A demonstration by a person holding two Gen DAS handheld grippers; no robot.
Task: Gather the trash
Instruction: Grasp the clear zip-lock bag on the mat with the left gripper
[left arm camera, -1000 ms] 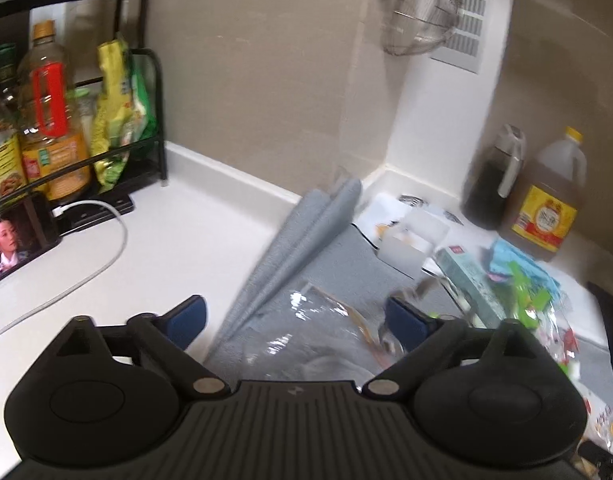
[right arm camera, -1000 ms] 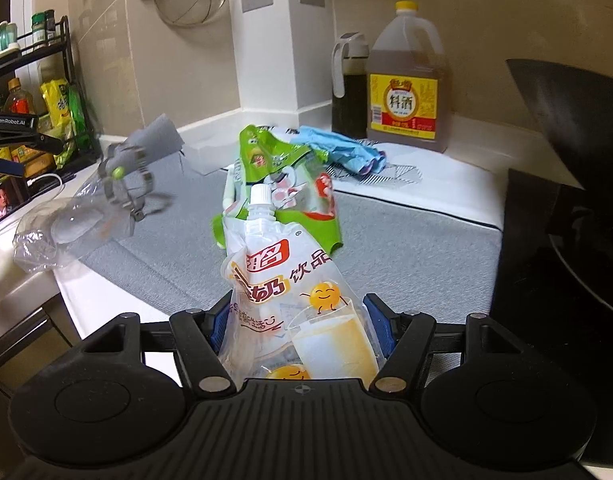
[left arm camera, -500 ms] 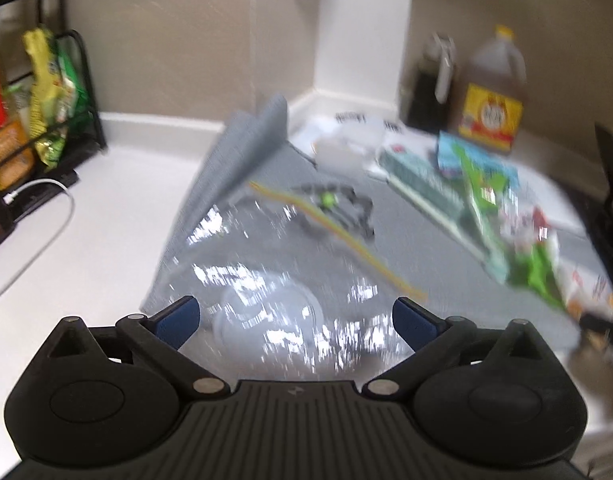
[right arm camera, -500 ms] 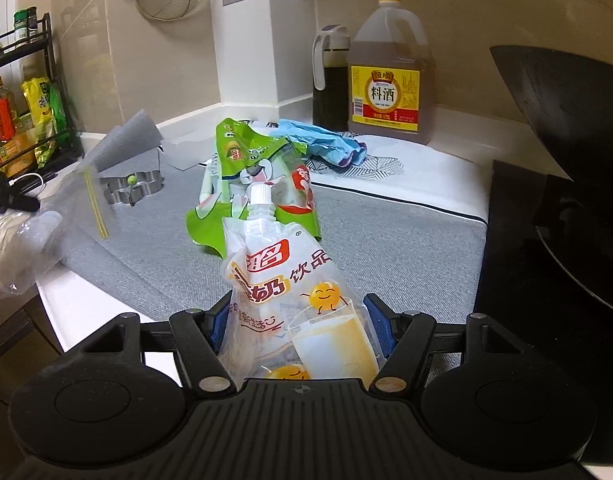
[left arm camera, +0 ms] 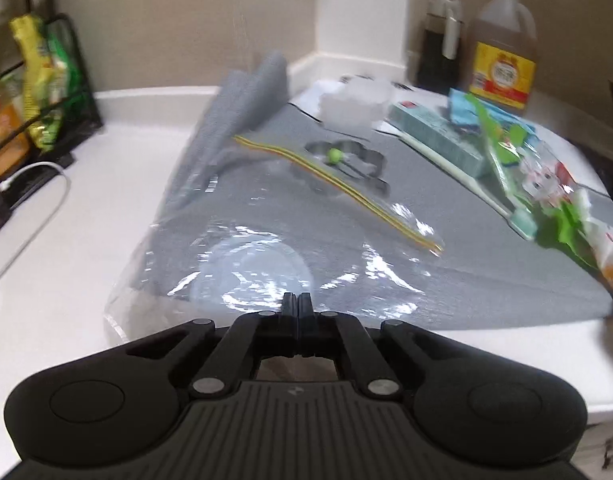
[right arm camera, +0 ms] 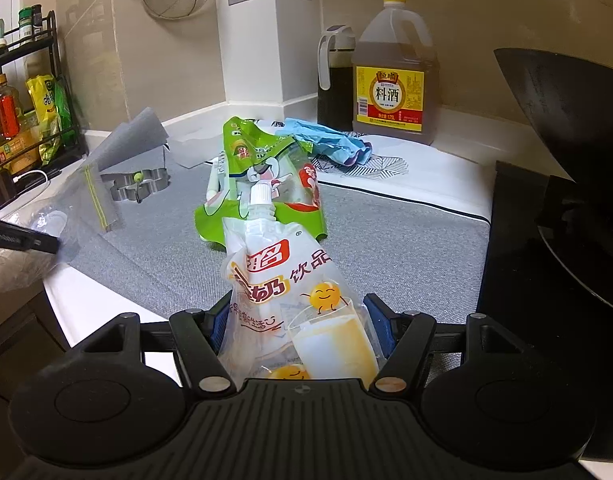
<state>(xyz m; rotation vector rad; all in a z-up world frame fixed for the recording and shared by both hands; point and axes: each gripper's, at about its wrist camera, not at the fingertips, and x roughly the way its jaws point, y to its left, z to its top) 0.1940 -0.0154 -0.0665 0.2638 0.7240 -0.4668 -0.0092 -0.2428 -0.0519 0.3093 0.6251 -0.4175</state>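
My left gripper (left arm camera: 297, 303) is shut, its fingers pinching the near edge of a clear zip bag (left arm camera: 266, 236) with a yellow seal. The bag lies spread over the grey mat (left arm camera: 446, 268) and holds a round clear lid. In the right wrist view the left gripper (right arm camera: 54, 246) enters from the left with the zip bag (right arm camera: 94, 204) around it. My right gripper (right arm camera: 298, 320) is shut on a white drink pouch (right arm camera: 282, 268) with a screw cap, its blue pads pressing on both sides. Beyond the pouch lie a green wrapper (right arm camera: 266, 160) and a blue glove (right arm camera: 334, 140).
A metal cookie cutter (left arm camera: 346, 160), a teal box (left arm camera: 438, 136) and a white plastic tub (left arm camera: 354, 104) sit on the mat. A cooking wine jug (right arm camera: 394, 76) and a dark sauce jug (right arm camera: 334, 80) stand at the back wall. A black wok (right arm camera: 566, 128) is right; a bottle rack (left arm camera: 46, 100) left.
The left jaws went from wide open to shut on the bag's edge, and the left gripper sank toward the counter. The right gripper and its pouch stayed still.
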